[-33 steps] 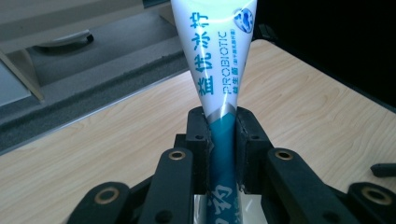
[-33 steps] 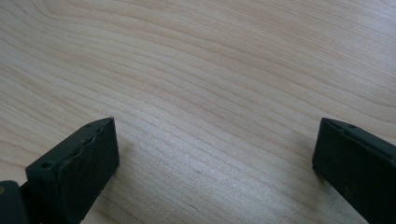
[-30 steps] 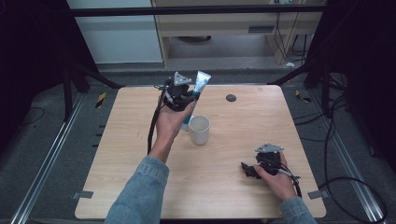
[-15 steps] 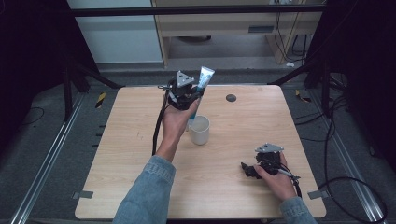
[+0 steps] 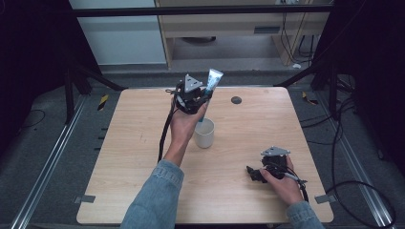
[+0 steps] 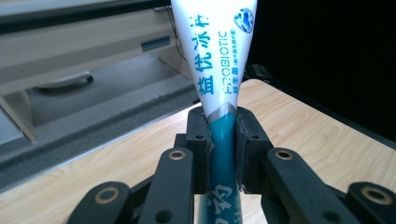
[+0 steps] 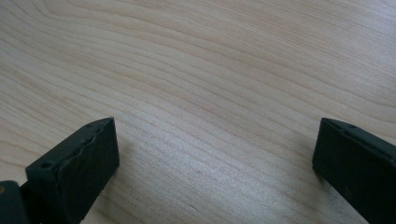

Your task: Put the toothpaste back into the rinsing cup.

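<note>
Step in hand, as I read it: carrying the toothpaste tube (image 5: 212, 83) w/ the left gripper (image 5: 203, 98), held up over the white cup (image 5: 204, 133), upper centre of the high view. Left jaws are clamped on the tube's teal lower body; in the left gripper view the tube (image 6: 219, 70) rises straight up from between the jaw pads (image 6: 198, 149), flat crimped end topmost, white part w/ blue print above the pinch. In the high view the tube's bottom end sits right at the cup's far rim; can't tell if it's already inside or just above/behind it.

Right gripper (image 5: 255, 172) rests low on the table, lower right of the high view, well apart from the cup. Its jaws stand wide apart w/ nothing between them; the right gripper view has just bare wood grain between the two black pads (image 7: 77, 168).

Next move, prob.: lower the tube cap-end first into the cup, keep it near vertical so it clears the rim, then let go. Cup is light and unheld, so a sideways nudge could tip it.

Surface: light wood table (image 5: 119, 157), small dark round disc (image 5: 236, 100) near the far edge, upper centre-right. Room: dark surroundings, grey floor, metal rails at left and right, cables at right, pale cabinet and bench at top of frame.
</note>
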The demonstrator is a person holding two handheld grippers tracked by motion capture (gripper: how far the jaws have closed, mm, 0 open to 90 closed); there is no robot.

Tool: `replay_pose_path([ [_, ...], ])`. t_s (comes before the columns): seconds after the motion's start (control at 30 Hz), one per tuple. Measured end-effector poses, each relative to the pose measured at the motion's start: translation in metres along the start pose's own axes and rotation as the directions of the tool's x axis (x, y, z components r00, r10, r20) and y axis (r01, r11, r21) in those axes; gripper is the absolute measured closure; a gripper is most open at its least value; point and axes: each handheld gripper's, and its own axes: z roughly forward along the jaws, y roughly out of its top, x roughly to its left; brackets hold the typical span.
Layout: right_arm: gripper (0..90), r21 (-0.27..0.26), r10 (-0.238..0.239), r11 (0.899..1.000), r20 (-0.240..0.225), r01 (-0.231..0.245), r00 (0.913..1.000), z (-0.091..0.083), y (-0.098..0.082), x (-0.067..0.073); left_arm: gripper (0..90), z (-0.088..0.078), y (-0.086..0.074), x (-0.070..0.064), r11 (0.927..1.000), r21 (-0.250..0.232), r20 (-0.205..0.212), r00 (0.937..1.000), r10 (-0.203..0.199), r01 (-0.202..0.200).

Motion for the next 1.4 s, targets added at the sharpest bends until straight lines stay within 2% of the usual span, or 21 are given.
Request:
replay_pose_path([
  [0.17,0.7,0.000,0.002,1.000,0.000,-0.002,1.0000,0.000,0.000,0.000,77.7,0.005,-0.002,0.000,1.0000,-0.007,0.010,0.9999,-0.004,0.004],
  [0.37,0.7,0.000,0.000,1.000,0.000,0.000,1.0000,0.000,0.000,0.000,77.7,0.005,-0.007,0.000,0.9985,-0.054,-0.002,0.9999,-0.013,0.013],
  [0.6,0.7,-0.002,-0.006,1.000,0.001,0.006,1.0000,0.000,0.000,0.000,77.7,0.006,-0.019,-0.001,0.9947,-0.102,-0.013,0.9999,-0.004,0.003],
  [0.8,0.7,-0.002,-0.003,1.000,0.002,0.003,1.0000,0.000,0.000,0.000,77.7,0.008,-0.028,0.000,0.9932,-0.116,-0.017,0.9997,-0.016,0.014],
  [1.07,0.7,-0.002,-0.006,1.000,0.001,0.006,1.0000,0.000,0.000,0.000,77.6,0.010,-0.035,-0.002,0.9915,-0.130,-0.014,0.9999,-0.003,0.002],
  [1.2,0.7,-0.001,-0.001,1.000,0.000,0.001,1.0000,0.000,0.000,0.000,77.6,0.012,-0.039,-0.002,0.9890,-0.147,-0.003,0.9999,-0.017,0.016],
  [1.4,0.7,-0.002,-0.006,1.000,0.001,0.006,1.0000,0.000,0.000,0.000,77.6,0.014,-0.043,-0.003,0.9888,-0.149,-0.003,1.0000,-0.008,0.008],
])
